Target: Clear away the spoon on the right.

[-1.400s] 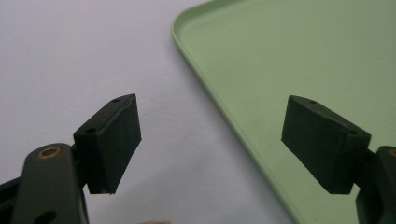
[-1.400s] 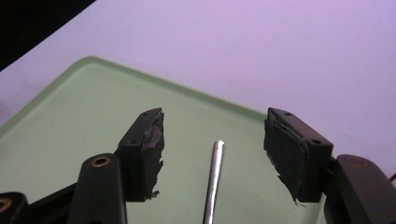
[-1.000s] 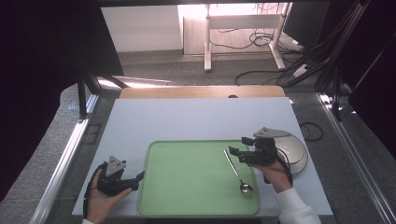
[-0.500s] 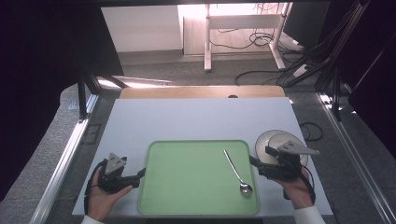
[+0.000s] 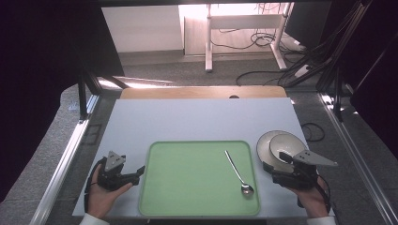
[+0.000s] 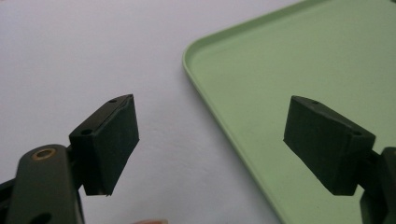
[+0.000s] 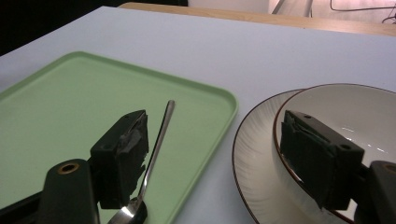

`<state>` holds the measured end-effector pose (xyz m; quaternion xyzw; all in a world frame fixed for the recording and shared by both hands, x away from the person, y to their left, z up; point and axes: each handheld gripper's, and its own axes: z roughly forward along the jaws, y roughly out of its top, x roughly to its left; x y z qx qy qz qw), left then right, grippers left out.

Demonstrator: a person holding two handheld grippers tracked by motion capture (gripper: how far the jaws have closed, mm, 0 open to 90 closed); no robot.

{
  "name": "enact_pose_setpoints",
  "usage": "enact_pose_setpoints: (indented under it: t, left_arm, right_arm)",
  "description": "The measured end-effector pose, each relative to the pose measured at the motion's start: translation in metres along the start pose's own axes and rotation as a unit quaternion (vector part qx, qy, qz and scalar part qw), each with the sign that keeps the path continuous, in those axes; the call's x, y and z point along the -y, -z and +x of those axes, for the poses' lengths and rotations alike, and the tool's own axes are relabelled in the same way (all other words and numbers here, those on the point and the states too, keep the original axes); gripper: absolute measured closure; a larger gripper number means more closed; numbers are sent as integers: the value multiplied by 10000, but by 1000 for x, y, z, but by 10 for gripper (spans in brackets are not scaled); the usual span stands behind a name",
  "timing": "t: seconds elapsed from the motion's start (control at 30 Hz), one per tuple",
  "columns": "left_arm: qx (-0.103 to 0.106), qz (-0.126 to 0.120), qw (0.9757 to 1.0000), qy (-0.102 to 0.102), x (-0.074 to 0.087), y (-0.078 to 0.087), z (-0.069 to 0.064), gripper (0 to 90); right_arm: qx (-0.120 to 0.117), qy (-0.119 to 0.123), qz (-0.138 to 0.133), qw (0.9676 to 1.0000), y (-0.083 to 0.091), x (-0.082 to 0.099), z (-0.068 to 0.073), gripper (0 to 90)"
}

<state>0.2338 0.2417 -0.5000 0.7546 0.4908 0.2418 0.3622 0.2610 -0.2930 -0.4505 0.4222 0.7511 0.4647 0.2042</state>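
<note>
Right gripper (image 5: pixel 281 165) jaws wide, empty, at plate's (image 5: pixel 264 149) 6 o'clock edge; bowl (image 5: pixel 287 143) sits on it. Left gripper (image 5: pixel 137 172) also open, off tray's (image 5: pixel 187 187) 9 o'clock. Spoon (image 5: pixel 237 171) on tray: light, slippery, rigid; pinch mid-handle. Crockery's likely fragile.

Spoon (image 7: pixel 152 154) bowl partly hidden behind a jaw in the right gripper view; plate (image 7: pixel 254 163) and bowl (image 7: pixel 373 116) cut off by the frame edge
</note>
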Motion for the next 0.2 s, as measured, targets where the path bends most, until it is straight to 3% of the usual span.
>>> enact_pose_setpoints:
  t: [0.2]
  left_arm:
    - [-38, 11, 9999, 130, 0, -3, 2, 165]
  right_arm:
    - [104, -81, -51, 9999, 1, -1, 3, 238]
